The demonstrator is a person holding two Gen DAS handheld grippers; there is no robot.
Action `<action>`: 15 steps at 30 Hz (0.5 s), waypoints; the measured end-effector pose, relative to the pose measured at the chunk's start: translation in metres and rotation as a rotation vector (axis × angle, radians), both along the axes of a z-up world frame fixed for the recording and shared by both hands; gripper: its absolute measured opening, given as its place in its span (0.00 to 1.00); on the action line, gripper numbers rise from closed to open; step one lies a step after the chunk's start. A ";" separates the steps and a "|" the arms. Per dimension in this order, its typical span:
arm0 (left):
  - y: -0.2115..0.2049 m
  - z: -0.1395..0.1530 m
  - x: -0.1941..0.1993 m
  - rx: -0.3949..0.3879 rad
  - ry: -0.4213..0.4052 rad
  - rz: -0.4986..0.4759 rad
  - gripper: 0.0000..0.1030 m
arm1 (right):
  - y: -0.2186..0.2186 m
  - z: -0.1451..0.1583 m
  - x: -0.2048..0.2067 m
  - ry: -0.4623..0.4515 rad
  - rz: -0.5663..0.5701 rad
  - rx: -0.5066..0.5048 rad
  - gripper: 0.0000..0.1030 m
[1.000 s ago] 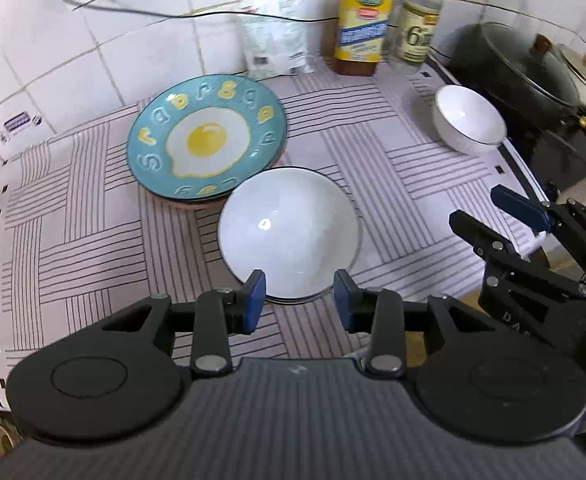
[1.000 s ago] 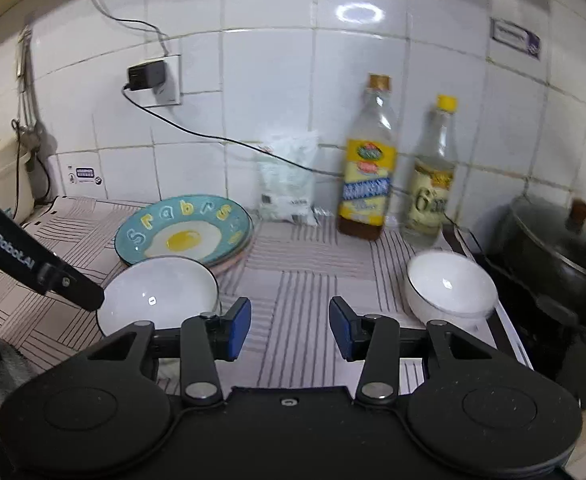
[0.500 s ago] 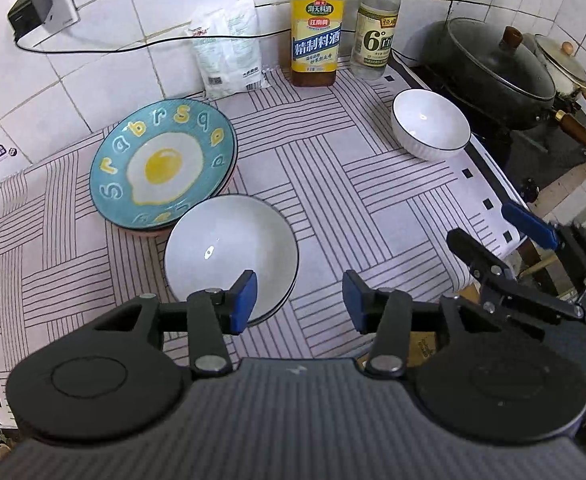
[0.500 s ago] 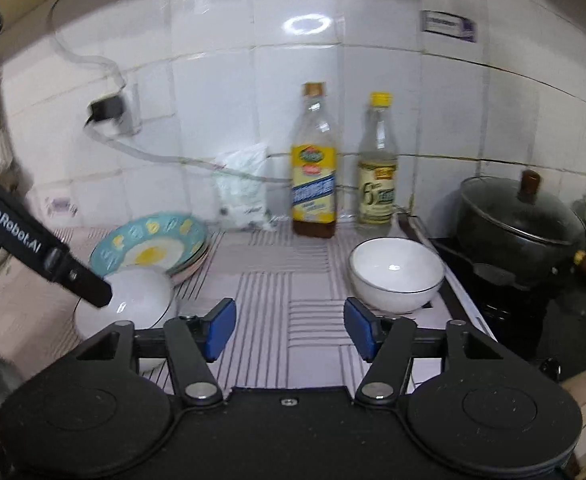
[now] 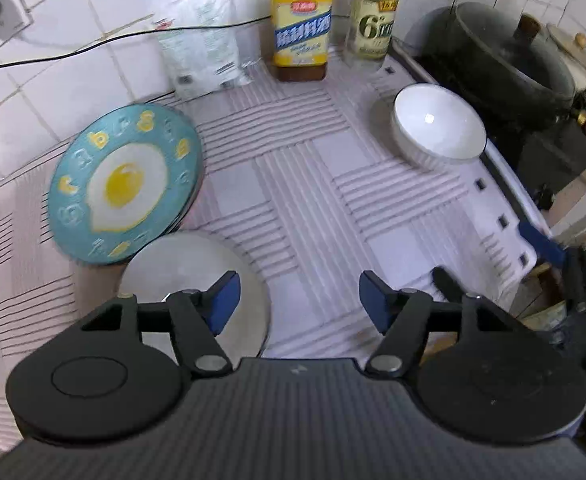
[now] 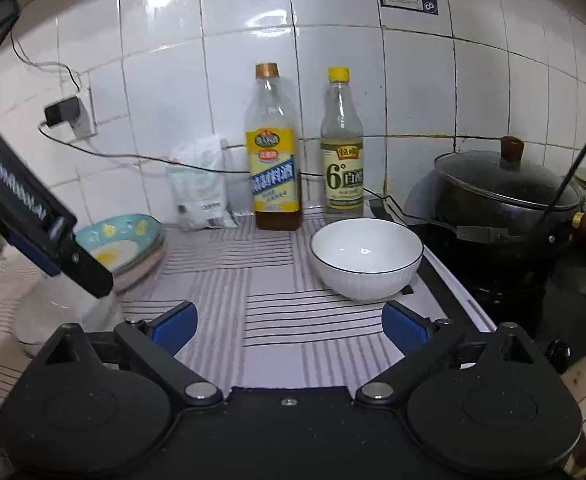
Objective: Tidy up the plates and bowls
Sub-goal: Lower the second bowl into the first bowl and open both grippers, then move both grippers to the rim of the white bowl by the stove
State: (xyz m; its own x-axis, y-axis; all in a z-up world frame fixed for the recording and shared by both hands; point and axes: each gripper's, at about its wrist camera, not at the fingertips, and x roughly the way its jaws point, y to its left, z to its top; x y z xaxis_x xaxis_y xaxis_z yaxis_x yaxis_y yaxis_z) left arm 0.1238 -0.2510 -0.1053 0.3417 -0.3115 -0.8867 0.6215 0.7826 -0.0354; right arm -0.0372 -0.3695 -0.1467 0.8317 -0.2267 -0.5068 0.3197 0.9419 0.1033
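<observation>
Right wrist view, small white bowl (image 6: 366, 258) just beyond opening, empty right hand-held gripper (image 6: 289, 326)

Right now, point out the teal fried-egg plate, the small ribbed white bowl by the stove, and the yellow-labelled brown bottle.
Teal fried-egg plate (image 5: 125, 184): left wrist view, on the yolk.
Small ribbed white bowl (image 6: 366, 256): right wrist view, on the inner wall.
Yellow-labelled brown bottle (image 6: 273, 176): right wrist view, on the label.

wall: white glossy tiles (image 6: 333, 40), glare patches | socket with plugged charger (image 6: 67, 112) | counter: striped mat (image 5: 313, 200) | right: dark stove (image 6: 513, 280)
</observation>
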 end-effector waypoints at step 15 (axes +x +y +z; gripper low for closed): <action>-0.067 -0.016 0.047 -0.176 -0.043 0.020 0.77 | -0.054 -0.059 0.070 0.125 -0.119 0.035 0.97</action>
